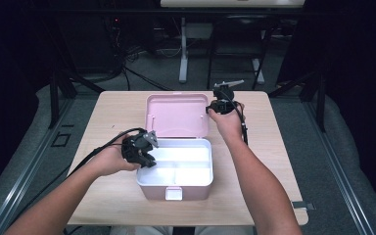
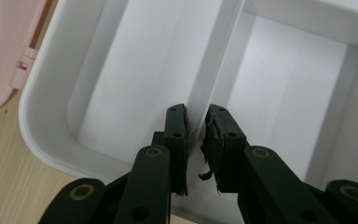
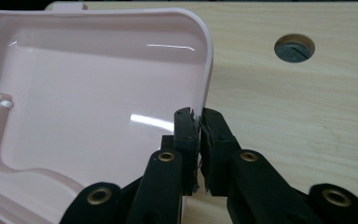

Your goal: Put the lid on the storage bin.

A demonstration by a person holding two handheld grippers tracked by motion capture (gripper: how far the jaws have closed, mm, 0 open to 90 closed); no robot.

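**A:** On the table (image 1: 112, 105), mid-board: the pink box (image 1: 175, 169) sits open, its lid (image 1: 177, 115) laid flat behind the white tray (image 2: 107, 79). Where do I stand?

**B:** My left gripper (image 2: 196, 133) straddles the tray's long divider (image 2: 214, 70), jaws nearly together on it, one in each compartment. The divider runs straight away from the jaws.

**A:** And the right?

**B:** My right gripper (image 3: 199, 128) is clamped on the lid's right edge, which runs away from the jaws; lid inside to their left, bare wood to their right. I judge a lid move would fall to the right hand (image 1: 227, 122), being nearer.

**A:** Any writing?

**B:** None legible. No brand, no label.
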